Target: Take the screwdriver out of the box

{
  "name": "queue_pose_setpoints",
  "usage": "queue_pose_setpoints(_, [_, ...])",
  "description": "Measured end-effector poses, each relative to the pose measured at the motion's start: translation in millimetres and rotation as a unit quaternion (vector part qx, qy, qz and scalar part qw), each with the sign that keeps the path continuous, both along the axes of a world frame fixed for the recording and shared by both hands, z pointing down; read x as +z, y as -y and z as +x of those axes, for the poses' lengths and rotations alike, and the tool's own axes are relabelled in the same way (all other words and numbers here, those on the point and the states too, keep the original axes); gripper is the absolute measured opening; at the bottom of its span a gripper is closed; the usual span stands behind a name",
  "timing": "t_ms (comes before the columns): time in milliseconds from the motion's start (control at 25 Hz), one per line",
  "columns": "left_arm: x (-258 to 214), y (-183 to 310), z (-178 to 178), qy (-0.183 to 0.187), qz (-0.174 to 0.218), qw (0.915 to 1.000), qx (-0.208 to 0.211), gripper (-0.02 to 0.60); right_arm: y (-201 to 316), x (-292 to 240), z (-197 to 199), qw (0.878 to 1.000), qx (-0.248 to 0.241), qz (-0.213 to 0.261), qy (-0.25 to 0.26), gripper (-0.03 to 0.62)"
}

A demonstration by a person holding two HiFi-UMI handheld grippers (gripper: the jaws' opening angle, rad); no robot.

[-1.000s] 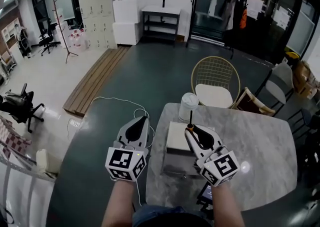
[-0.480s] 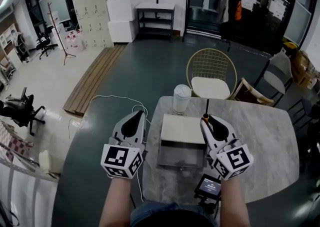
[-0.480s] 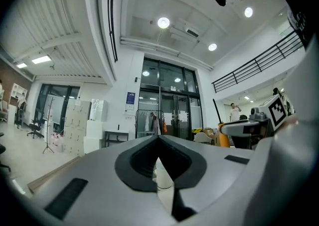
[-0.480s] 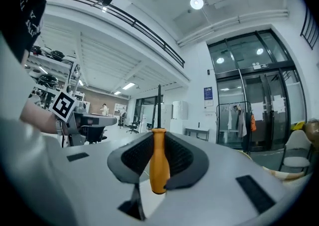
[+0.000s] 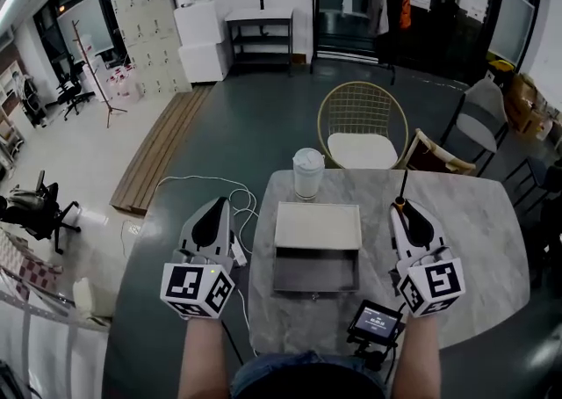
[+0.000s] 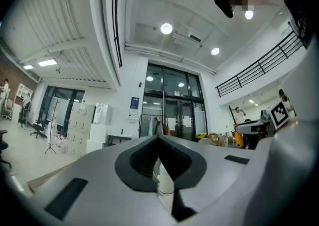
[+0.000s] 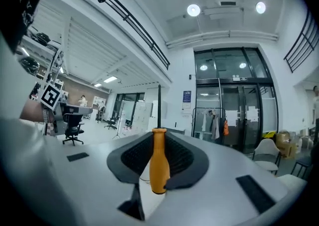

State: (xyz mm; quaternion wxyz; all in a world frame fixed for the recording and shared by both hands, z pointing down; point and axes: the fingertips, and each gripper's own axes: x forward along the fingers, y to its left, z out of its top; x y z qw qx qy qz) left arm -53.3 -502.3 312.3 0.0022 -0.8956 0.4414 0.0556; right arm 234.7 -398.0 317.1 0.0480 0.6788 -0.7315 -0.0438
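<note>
White, marker-cubed: left hand-held gripper [image 5: 219,204], right hand-held gripper [image 5: 401,210].

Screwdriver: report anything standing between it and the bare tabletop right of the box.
Nothing visible does. The right gripper grips the screwdriver by its orange handle, shaft up. It is already clear of the box and over the bare marble table.

No legible text — none anywhere
</note>
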Motion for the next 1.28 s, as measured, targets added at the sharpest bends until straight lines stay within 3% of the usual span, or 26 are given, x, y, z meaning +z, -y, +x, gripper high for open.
queue_pose_setpoints(280, [-9,2,-8,-0.009,0.011,0.9999,-0.004,0.012,-22,-6,27,1.0,0.03,0.002,0.01,0.087])
queue_pose_setpoints(1280, [-17,2,11,-0.003,0.024,0.9995,0.021,0.012,-21,-10,9,1.0,0.011,0.012,0.003,0.087])
